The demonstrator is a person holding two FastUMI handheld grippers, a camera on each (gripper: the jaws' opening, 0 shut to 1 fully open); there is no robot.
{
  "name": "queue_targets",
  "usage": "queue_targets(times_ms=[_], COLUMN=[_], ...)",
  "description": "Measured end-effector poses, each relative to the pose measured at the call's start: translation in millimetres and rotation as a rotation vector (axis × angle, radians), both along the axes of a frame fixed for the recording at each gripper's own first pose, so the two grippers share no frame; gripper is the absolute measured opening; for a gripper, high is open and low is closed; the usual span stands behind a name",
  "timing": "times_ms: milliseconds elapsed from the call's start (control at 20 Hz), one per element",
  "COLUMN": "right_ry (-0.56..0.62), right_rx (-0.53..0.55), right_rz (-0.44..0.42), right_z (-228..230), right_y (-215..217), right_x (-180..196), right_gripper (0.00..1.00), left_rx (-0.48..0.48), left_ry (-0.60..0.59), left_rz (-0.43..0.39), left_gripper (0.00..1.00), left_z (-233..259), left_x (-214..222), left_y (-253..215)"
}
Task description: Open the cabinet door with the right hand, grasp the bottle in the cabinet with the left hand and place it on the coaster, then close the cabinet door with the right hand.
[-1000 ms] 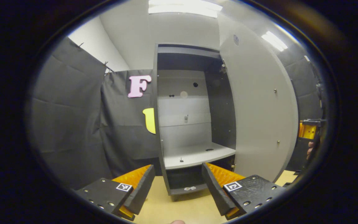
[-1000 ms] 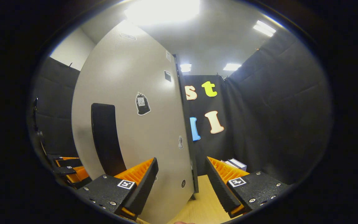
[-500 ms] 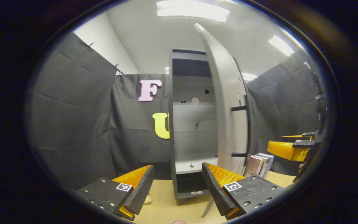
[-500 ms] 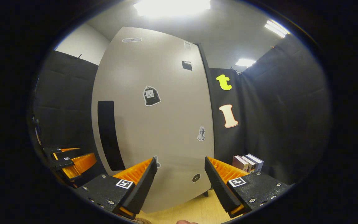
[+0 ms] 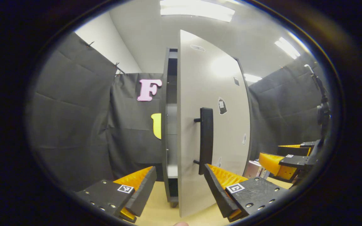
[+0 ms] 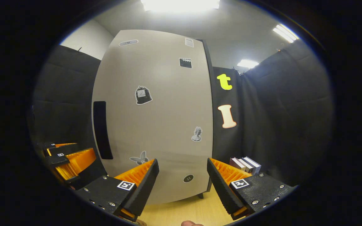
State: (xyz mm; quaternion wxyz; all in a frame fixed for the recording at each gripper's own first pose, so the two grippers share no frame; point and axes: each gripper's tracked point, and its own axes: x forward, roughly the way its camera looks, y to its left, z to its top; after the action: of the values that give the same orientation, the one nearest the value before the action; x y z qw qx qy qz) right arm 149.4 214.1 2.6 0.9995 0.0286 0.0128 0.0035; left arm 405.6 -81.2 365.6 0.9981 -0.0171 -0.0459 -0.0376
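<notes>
Left gripper [image 5: 178, 191]: jaws are standing wide apart, holding nothing, hovering low over the tan table [image 5: 159, 213]. Right gripper [image 6: 182, 185]: jaws are likewise gaping wide and empty, pointing at the lower part of the cabinet door [image 6: 156, 116], not touching it as far as can be told. In the left gripper view the right gripper is showing at the far right edge, beside the door.

Just beyond the jaws, the door is sitting nearly closed. In the left gripper view a narrow gap is showing between its free edge and the cabinet [image 5: 167, 125] frame, with a sliver of pale shelf inside. The bottle is nowhere to be made out; whether it is sitting on the coaster cannot be told.

Handling judgement: the door is a large, stiff, flat panel on hinges, probably light to swing, with smooth faces that are offering no pinch. The best hold is the black vertical bar handle [image 5: 206, 139], standing off the panel near the free edge. For the last bit of closing, a flat push on the panel near that handle should be enough; a hard shove risks a slam.

Farther back, a few books [image 6: 245, 164] are standing on the table against the black cloth wall.
</notes>
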Motion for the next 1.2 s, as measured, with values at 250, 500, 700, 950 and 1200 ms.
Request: queue_targets(times_ms=[250, 500, 700, 950, 1200], right_ry=[0.024, 0.044, 0.037, 0.036, 0.046], right_rx=[0.006, -0.009, -0.007, 0.01, 0.022], right_rz=[-0.051, -0.034, -0.041, -0.026, 0.012], right_z=[3.2, 10.1, 26.5, 31.3, 27.1], right_y=[-6.2, 1.1, -0.1, -8.7, -6.0], right_x=[6.2, 8.4, 14.3, 23.5, 28.6], right_gripper=[0.95, 0.95, 0.95, 0.95, 0.95], left_rx=[0.032, 0.06, 0.064, 0.062, 0.054], left_ry=[0.009, 0.021, 0.021, 0.014, 0.012], left_rz=[0.017, 0.017, -0.008, -0.013, -0.002], left_gripper=[0.89, 0.89, 0.89, 0.9, 0.89], left_z=[0.4, 2.6, 3.8, 12.8, 24.4], left_x=[1.2, -0.7, 0.2, -2.6, -7.9], left_y=[-2.5, -5.9, -14.5, -30.4, -40.4])
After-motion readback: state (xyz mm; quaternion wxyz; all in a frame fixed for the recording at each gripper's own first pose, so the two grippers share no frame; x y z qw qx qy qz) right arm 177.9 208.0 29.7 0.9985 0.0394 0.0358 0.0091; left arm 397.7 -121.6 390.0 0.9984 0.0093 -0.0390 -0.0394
